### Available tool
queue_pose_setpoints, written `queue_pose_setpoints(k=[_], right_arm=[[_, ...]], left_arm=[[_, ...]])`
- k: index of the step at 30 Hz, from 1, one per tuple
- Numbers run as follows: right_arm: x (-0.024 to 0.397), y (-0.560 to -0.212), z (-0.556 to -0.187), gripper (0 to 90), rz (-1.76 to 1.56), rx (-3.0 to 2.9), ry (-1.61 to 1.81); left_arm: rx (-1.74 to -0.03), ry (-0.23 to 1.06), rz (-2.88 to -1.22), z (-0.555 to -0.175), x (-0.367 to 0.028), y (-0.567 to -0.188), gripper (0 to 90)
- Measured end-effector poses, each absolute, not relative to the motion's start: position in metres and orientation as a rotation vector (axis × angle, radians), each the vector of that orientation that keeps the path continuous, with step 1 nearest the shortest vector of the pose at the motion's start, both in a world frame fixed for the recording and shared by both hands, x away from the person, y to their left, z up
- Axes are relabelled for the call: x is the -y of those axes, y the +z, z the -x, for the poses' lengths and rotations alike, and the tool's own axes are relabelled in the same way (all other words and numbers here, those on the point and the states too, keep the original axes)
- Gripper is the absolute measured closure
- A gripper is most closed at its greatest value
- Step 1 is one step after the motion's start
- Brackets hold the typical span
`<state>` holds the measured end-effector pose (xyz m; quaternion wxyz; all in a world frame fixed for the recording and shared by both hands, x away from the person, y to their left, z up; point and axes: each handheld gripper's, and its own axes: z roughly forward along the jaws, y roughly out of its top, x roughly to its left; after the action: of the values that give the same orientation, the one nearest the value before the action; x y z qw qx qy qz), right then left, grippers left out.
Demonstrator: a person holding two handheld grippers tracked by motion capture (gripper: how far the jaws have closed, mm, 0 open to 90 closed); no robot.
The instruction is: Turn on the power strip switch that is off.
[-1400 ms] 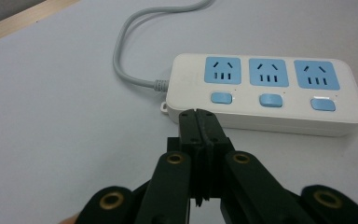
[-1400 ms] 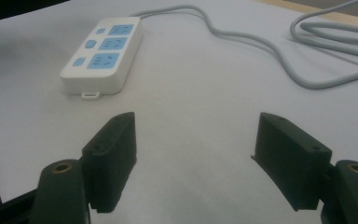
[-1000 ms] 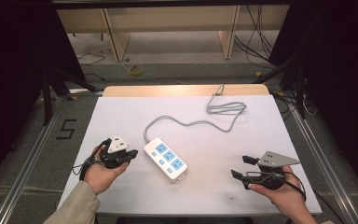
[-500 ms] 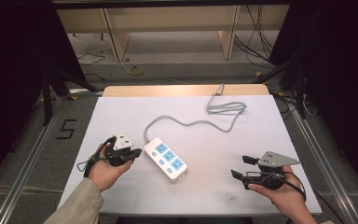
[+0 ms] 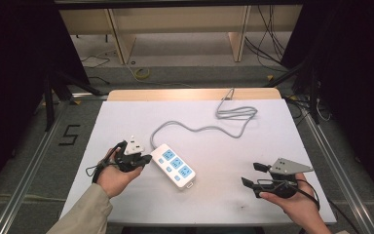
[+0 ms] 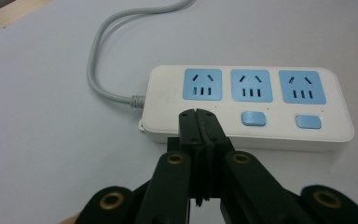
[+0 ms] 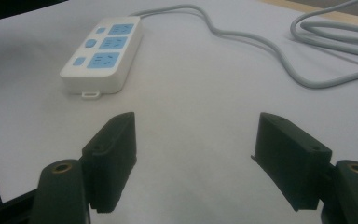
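Progress: I am hovering the left gripper (image 6: pixel 198 122), jaws together, at the power strip (image 6: pixel 254 100); nothing plugged.
Right gripper (image 7: pixel 193 154): I am idling it, jaws apart.

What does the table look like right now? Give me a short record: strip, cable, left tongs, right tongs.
strip: white power strip with three blue sockets, flat on the white table, lying diagonally
cable: grey cable runs from the strip's far end, loops near the back edge, then goes off the table
left tongs: left tongs shut, tips over the strip's near edge where the first switch would sit
right tongs: right tongs open, nothing between them, off to the strip's right
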<state>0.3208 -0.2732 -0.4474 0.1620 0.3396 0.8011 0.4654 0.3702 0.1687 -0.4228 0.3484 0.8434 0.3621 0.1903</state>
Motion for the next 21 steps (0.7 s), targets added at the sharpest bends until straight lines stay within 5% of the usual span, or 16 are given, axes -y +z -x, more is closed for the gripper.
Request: queue_pose_setpoints(k=[21], right_arm=[[0.2729,-0.4478,-0.3212,29.7,-0.971,-2.287,1.330]], left_arm=[[-0.924,0.478,-2.206,-0.3734,-0.1600,-0.4214,90.0]])
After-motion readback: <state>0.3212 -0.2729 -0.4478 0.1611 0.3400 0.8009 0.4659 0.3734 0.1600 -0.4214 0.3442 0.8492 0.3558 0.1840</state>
